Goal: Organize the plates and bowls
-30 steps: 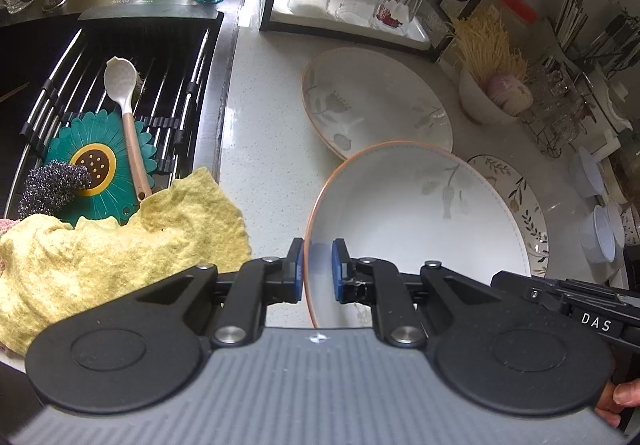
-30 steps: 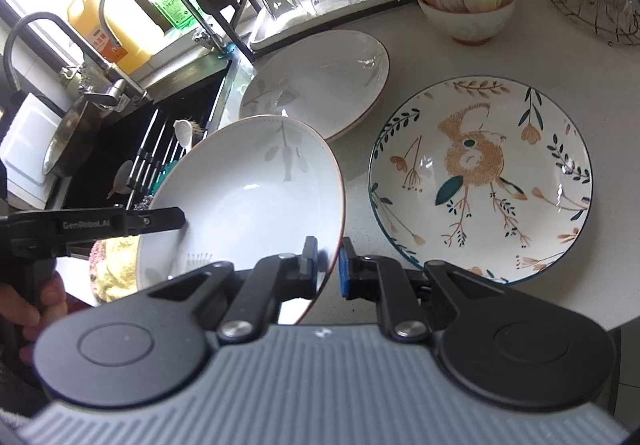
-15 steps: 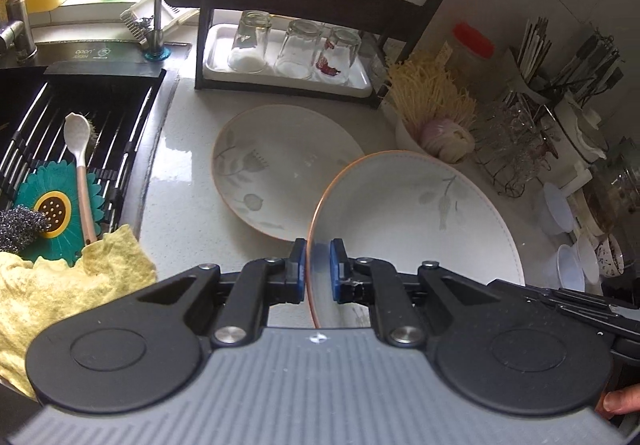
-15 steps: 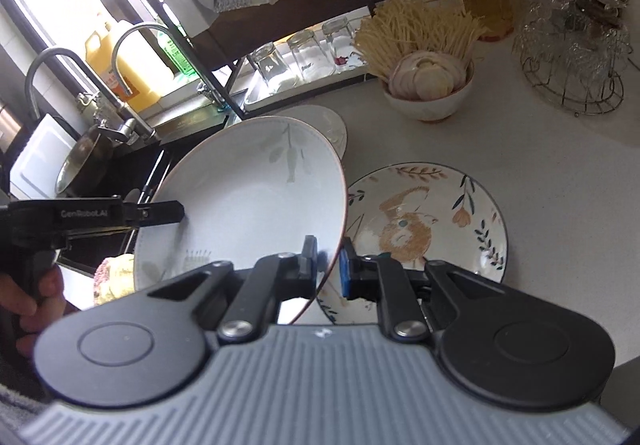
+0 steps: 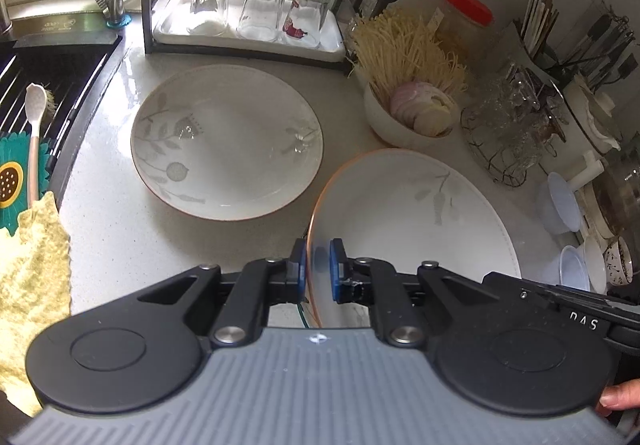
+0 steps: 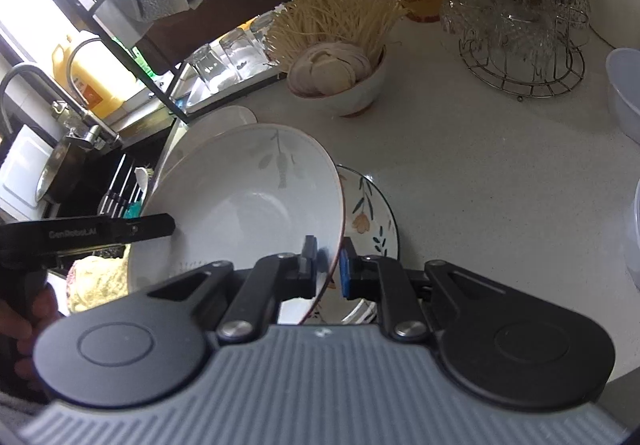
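Both grippers hold one white deep plate with a brown rim (image 5: 416,221) above the counter. My left gripper (image 5: 318,269) is shut on its near-left rim. My right gripper (image 6: 329,267) is shut on its right rim; the plate (image 6: 248,201) tilts there. Under it lies a floral plate with a dark rim (image 6: 368,221), mostly hidden. A second white leaf-pattern plate (image 5: 226,141) lies flat on the counter to the left; only its far edge (image 6: 224,117) shows in the right wrist view.
A bowl of sliced vegetables and noodles (image 5: 412,113) stands behind. A glass tray rack (image 5: 256,17) is at the back, a wire glass stand (image 6: 524,45) at right, plastic bowls (image 5: 560,201) far right. The sink rack (image 5: 52,93) and yellow cloth (image 5: 28,269) are left.
Both grippers carried the white plate to the right along the counter, away from the sink. It now covers most of the floral plate. Both grips stayed shut.
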Tool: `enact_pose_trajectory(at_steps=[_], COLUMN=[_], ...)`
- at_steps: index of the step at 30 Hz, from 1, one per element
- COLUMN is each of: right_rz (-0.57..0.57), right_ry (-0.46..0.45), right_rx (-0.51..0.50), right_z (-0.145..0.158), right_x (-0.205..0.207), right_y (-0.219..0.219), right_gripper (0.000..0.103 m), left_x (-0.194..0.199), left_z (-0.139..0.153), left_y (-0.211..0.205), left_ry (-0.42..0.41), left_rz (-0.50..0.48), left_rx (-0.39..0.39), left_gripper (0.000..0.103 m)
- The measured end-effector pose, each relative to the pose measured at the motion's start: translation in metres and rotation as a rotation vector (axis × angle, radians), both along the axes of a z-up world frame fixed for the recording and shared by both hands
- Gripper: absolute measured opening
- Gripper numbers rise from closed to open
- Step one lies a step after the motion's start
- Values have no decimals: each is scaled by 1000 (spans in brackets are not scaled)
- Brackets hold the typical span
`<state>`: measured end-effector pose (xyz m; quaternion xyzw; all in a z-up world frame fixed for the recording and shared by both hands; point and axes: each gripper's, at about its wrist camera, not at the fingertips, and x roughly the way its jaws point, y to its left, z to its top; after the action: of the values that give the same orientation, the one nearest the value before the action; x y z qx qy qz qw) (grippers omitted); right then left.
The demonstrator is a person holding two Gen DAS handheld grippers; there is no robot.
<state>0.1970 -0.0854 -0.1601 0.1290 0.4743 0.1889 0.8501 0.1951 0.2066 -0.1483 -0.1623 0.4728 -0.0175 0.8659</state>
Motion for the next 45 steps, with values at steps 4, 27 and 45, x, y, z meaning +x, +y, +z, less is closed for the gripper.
enact_pose_trajectory(at_steps=[4, 27, 45], right_rz=[13, 52, -3], right_ry=[19, -38, -15], right_rx=[-8, -125, -79], right_z=[-11, -33, -46], right_x=[6, 21, 21], right_y=[-3, -2, -5], right_gripper=[15, 18, 19], left_x=[5, 21, 35], left_z=[-11, -40, -46], left_y=[-5, -27, -31], left_ry=[12, 115, 207], left_rz=[12, 23, 31], left_rx=[10, 64, 61], left_gripper=[13, 15, 18])
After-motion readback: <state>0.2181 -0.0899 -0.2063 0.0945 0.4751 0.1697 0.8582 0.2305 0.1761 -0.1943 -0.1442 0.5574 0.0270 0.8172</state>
